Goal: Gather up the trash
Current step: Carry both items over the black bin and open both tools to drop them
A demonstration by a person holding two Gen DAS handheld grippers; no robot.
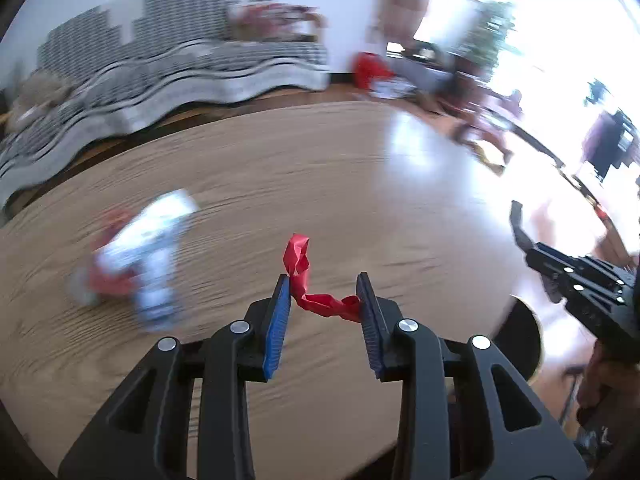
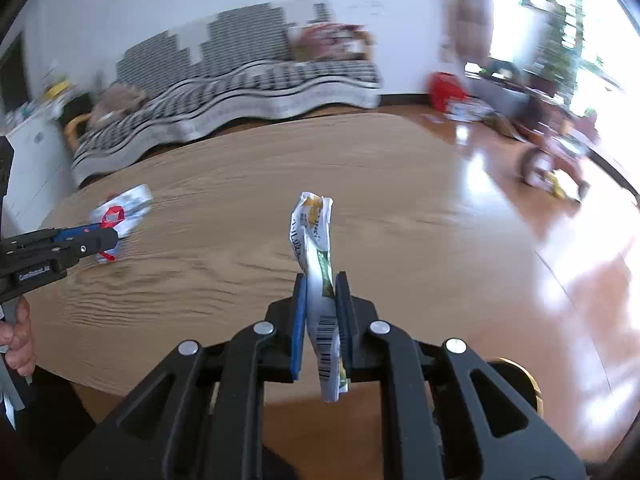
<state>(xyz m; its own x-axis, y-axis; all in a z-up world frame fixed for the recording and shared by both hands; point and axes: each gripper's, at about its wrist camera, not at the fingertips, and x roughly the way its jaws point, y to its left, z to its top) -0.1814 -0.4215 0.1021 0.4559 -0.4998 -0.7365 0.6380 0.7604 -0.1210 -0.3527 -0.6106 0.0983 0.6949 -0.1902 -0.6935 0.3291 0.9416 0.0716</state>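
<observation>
While we went through the left wrist view first, these were our readings:

Left tool: our left gripper had its jaws partly apart, with a red scrap bridging the blue ribbed pads; it was gripping that scrap above the table.
Red scrap: thin, crinkled film, twisted into a cord that kinked upward past the fingertips.
Still to collect: one white-and-red wrapper lay on the table to the left of the pads, blurred, looking glossy and crumpled.
Table: pale wood-grain top with a rounded edge.
Bin: a dark round rim showed below the table's right edge; we judged it a likely container but could not tell.

As we turned to the right wrist view:

Right tool: our right gripper was closed tight on a white snack wrapper, pinched flat between the pads.
Snack wrapper: stiff printed foil, creased lengthwise, with a barcode hanging at its lower end, green and yellow print higher up.
Left on table: the same white-and-red wrapper rested near the far left edge, behind the other tool.
Progress: two pieces were lifted, none shown binned, at least one remaining.
</observation>
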